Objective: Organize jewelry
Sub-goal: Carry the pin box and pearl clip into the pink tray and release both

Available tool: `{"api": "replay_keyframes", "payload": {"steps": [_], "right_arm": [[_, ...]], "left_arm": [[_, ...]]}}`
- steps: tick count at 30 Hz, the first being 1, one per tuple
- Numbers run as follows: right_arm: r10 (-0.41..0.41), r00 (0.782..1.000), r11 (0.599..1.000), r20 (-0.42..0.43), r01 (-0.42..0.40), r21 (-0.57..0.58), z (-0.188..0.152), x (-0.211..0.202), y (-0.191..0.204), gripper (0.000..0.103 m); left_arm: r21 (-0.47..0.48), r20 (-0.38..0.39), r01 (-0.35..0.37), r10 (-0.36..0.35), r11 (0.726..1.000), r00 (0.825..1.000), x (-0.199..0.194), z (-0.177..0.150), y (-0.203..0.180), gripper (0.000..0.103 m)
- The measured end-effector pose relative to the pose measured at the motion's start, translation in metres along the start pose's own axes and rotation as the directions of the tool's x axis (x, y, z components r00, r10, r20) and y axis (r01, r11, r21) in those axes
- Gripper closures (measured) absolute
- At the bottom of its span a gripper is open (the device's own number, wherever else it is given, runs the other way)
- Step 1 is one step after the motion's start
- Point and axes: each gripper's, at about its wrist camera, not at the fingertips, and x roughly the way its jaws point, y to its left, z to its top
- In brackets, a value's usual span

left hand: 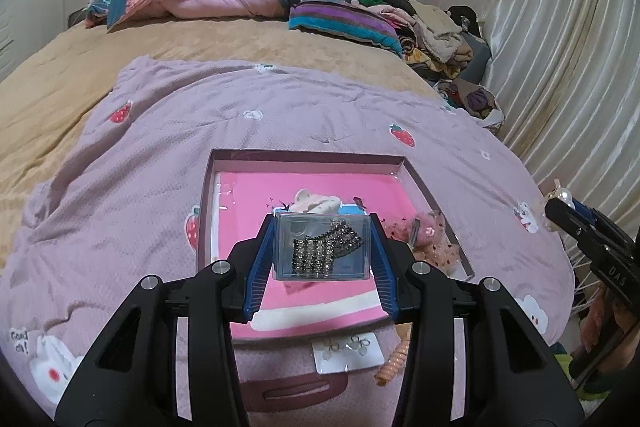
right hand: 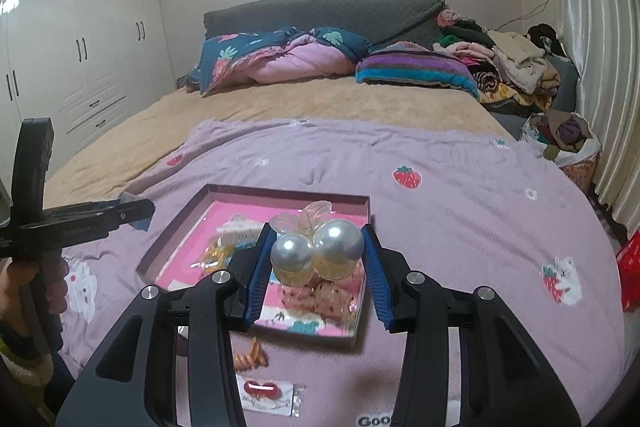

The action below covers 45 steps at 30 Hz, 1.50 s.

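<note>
Left gripper clamps a clear plastic rhinestone-jewelry case, right gripper grips a translucent pearl-tipped hair claw, both above the pink-lined tray.

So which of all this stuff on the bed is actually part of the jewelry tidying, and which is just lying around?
Part of the job:
- clear case with a rhinestone piece, held in the left gripper
- pearl hair clip, held in the right gripper
- pink-lined tray
- earring card
- orange spiral hair tie

Just lying about:
- pile of clothes
- striped pillow
- folded quilt
</note>
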Motion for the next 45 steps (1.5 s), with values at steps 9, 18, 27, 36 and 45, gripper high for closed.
{"api": "replay_keyframes", "payload": {"steps": [9, 18, 27, 36, 45], "right_arm": [[0.001, 1.0, 1.0, -0.012, -0.001, 0.003, 0.014, 0.019, 0.0, 0.061], [0.011, 0.999, 0.999, -0.052, -0.013, -0.032, 0.026, 0.053, 0.01, 0.061], [0.046, 0.989, 0.996, -0.141, -0.056, -0.068, 0.015, 0.099, 0.029, 0.061], [0.079, 0.966, 0.993, -0.248, -0.099, -0.068, -0.017, 0.137, 0.048, 0.061], [0.1, 0.947, 0.99, -0.305, -0.124, -0.06, -0.037, 0.155, 0.059, 0.061]], "left_arm": [[-0.008, -0.047, 0.004, -0.004, 1.0, 0.999, 0.023, 0.006, 0.01, 0.067], [-0.008, -0.118, -0.001, 0.0, 1.0, 0.993, 0.056, -0.002, 0.021, 0.067], [-0.018, -0.158, -0.01, 0.007, 1.0, 0.987, 0.079, -0.01, 0.032, 0.067], [-0.045, -0.186, -0.007, -0.002, 0.999, 0.983, 0.094, -0.014, 0.045, 0.067], [-0.048, -0.177, -0.01, 0.001, 0.999, 0.984, 0.09, -0.013, 0.049, 0.067]]}}
